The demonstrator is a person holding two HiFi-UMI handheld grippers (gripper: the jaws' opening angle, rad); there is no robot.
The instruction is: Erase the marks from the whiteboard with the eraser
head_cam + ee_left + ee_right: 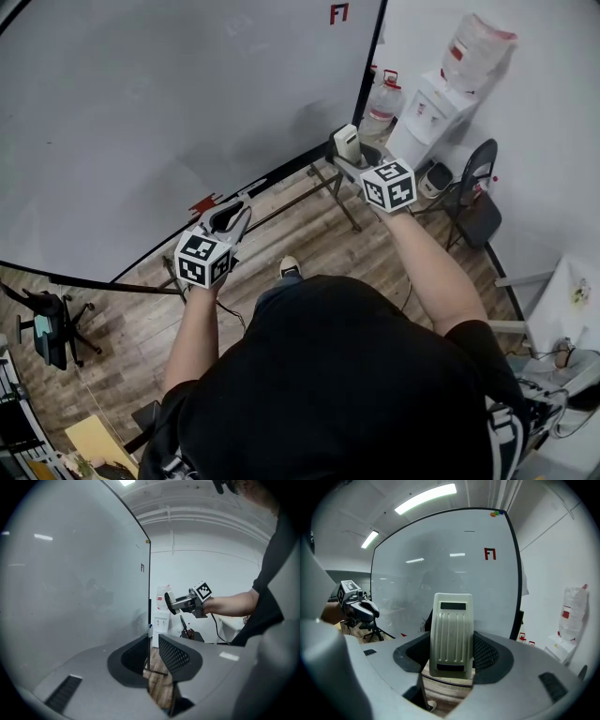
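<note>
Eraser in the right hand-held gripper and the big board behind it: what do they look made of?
The cream ribbed rectangular eraser looks like matte moulded plastic: even ridges, dark inset strips at both ends. The large whiteboard with black edging looks glossy, coated steel or melamine, I cannot tell which: ceiling lights reflect in it.

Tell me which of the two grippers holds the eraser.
The right gripper: its jaws clamp the ribbed off-white plastic eraser. The left gripper holds nothing.
</note>
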